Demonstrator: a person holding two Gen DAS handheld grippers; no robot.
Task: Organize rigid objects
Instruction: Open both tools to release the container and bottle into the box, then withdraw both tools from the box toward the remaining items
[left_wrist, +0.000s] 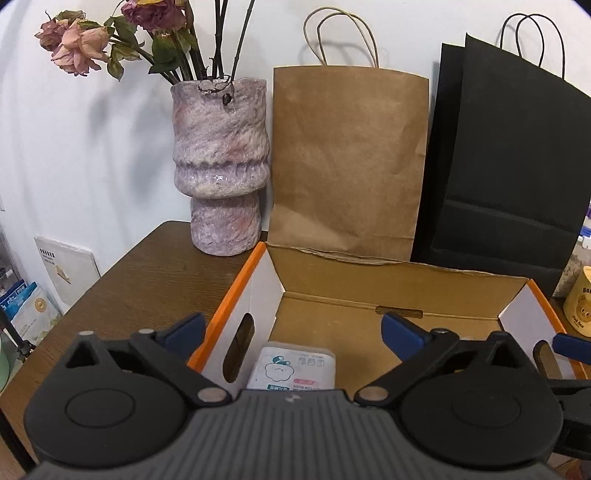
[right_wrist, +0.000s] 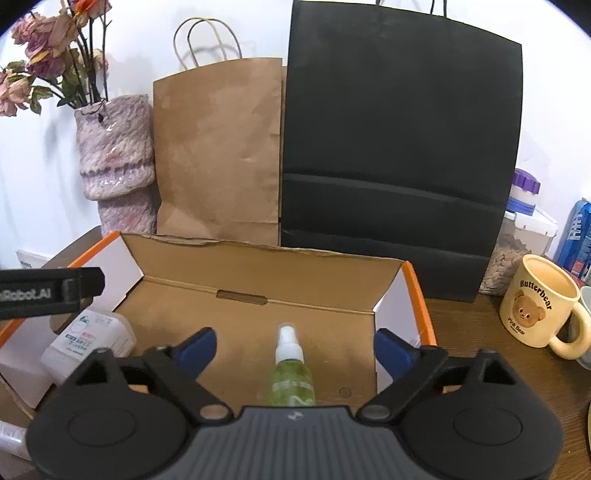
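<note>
An open cardboard box (left_wrist: 399, 280) with orange edges stands on the wooden table; it also shows in the right wrist view (right_wrist: 258, 266). A white plastic container (left_wrist: 293, 367) with a cartoon label lies in its left part, also seen in the right wrist view (right_wrist: 92, 338). A green spray bottle (right_wrist: 290, 367) with a white nozzle lies on the box floor. My left gripper (left_wrist: 293, 332) is open above the white container. My right gripper (right_wrist: 295, 349) is open, its fingers either side of the spray bottle, apart from it.
A mottled pink vase (left_wrist: 219, 166) with dried roses, a brown paper bag (left_wrist: 347, 162) and a black paper bag (right_wrist: 399, 147) stand behind the box. A cream Butterbear mug (right_wrist: 541, 299) sits to the right. Jars and a blue can (right_wrist: 576, 236) stand at the far right.
</note>
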